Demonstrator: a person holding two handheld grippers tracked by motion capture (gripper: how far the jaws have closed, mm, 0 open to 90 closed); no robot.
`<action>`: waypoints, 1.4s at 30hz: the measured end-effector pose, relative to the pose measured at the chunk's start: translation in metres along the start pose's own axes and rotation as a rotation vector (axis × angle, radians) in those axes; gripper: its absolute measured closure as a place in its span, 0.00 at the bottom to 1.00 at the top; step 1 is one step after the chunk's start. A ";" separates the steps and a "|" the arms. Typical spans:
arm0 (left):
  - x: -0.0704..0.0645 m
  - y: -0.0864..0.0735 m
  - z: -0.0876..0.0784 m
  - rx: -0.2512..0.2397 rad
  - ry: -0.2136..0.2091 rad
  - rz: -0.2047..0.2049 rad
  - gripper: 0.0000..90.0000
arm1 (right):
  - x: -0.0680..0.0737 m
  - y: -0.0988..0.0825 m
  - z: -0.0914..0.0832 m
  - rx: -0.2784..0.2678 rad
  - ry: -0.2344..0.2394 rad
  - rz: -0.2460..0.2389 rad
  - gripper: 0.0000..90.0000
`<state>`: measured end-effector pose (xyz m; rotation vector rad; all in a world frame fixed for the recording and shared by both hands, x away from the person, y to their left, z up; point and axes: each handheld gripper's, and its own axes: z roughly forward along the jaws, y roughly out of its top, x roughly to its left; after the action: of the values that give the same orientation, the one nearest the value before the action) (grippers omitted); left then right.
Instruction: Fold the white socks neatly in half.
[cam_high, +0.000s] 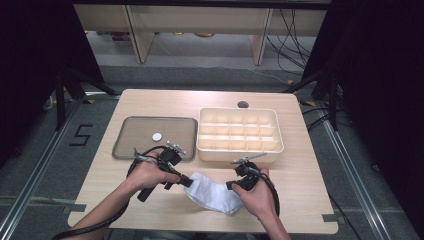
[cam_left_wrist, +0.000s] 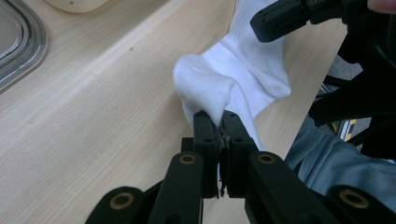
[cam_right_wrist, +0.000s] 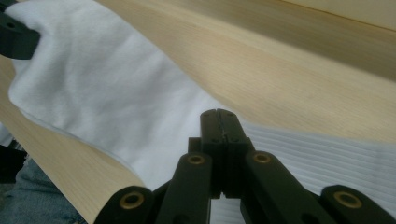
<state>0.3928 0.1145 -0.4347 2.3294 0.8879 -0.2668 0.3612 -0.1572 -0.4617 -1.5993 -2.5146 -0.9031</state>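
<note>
only the left gripper (cam_left_wrist: 218, 116) view shows the pinched sock (cam_left_wrist: 243, 70).

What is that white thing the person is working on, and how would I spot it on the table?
Start at the cream divided box at the back right of the wooden table, then come toward the person's edge. There, between the two hand-held grippers, lies a white sock, its one end pinched by the left gripper. It is the only soft cloth item; the grey tray and box are rigid.
</note>
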 end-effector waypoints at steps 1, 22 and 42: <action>0.000 0.000 0.000 -0.004 -0.009 -0.004 0.96 | -0.004 -0.001 -0.001 -0.010 -0.001 -0.002 1.00; -0.008 0.006 -0.006 -0.026 -0.009 -0.051 0.96 | -0.022 -0.018 0.010 0.056 -0.072 0.056 1.00; -0.008 0.007 -0.011 -0.045 -0.013 -0.059 0.96 | -0.051 -0.017 -0.031 -0.050 -0.173 0.116 1.00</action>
<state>0.3908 0.1131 -0.4196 2.2605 0.9480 -0.2842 0.3621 -0.2190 -0.4600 -1.8930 -2.4931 -0.8563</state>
